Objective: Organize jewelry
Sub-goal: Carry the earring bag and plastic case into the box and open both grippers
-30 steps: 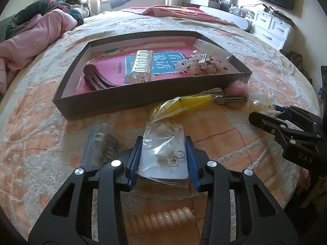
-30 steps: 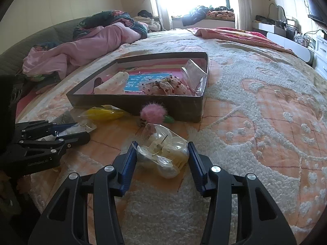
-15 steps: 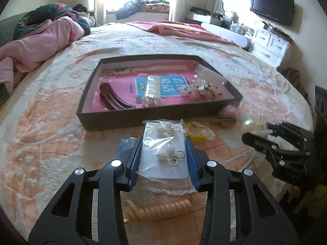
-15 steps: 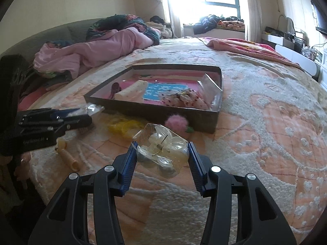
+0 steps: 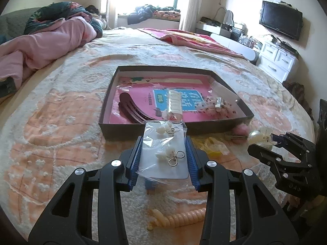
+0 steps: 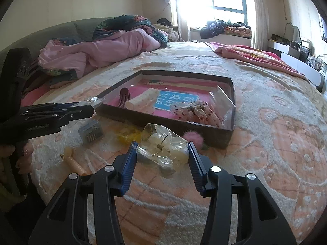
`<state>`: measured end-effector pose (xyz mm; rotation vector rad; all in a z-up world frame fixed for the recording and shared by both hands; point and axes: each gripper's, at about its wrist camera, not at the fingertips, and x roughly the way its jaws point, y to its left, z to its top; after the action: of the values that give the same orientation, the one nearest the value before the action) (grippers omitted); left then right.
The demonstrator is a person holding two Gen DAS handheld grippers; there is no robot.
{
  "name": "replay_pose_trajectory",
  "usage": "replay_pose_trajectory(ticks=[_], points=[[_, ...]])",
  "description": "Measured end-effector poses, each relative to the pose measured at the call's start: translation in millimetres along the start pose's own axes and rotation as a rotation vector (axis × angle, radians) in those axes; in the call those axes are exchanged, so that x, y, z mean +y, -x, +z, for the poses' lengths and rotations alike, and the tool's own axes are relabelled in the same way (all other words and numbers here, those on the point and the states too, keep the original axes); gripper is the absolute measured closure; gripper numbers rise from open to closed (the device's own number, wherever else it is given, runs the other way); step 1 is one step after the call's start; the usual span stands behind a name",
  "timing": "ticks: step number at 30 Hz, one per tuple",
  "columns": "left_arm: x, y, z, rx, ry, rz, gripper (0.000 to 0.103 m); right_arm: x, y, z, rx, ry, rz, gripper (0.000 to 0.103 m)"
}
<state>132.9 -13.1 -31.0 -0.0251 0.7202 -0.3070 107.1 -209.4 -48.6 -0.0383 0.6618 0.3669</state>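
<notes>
My left gripper [image 5: 163, 159] is shut on a clear bag of white earrings [image 5: 165, 151], held above the bed just short of the shallow dark box [image 5: 120, 129]. My right gripper [image 6: 161, 159] is shut on a clear bag of cream shell-shaped jewelry [image 6: 165, 149], held above the bed near the box's front wall [image 6: 184, 125]. The box holds a pink book, a dark brown hair claw [image 5: 130, 108], a white comb clip [image 5: 174, 102] and a floral bagged item [image 5: 216, 107]. Each gripper shows in the other's view: the right [image 5: 263, 140], the left [image 6: 90, 107].
Loose on the bedspread lie a yellow bagged item [image 6: 126, 134], a pink pompom [image 6: 193, 139], a dark bagged clip [image 6: 91, 131] and a peach coil hair tie [image 5: 179, 217]. A pink quilt [image 6: 98, 51] is piled at the far left. White drawers [image 5: 276, 61] stand to the right.
Both grippers have risen higher above the bed with their bags and moved closer to the box. The loose items now lie further below them.
</notes>
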Motion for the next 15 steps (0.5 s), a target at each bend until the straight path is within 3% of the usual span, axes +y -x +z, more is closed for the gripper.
replay_pose_trajectory(ticks=[15], points=[[26.9,-8.9,20.6,-0.022,0.056,0.024,0.071,11.5,-24.4,25.3,-0.018,0.031,0.018,0.056]])
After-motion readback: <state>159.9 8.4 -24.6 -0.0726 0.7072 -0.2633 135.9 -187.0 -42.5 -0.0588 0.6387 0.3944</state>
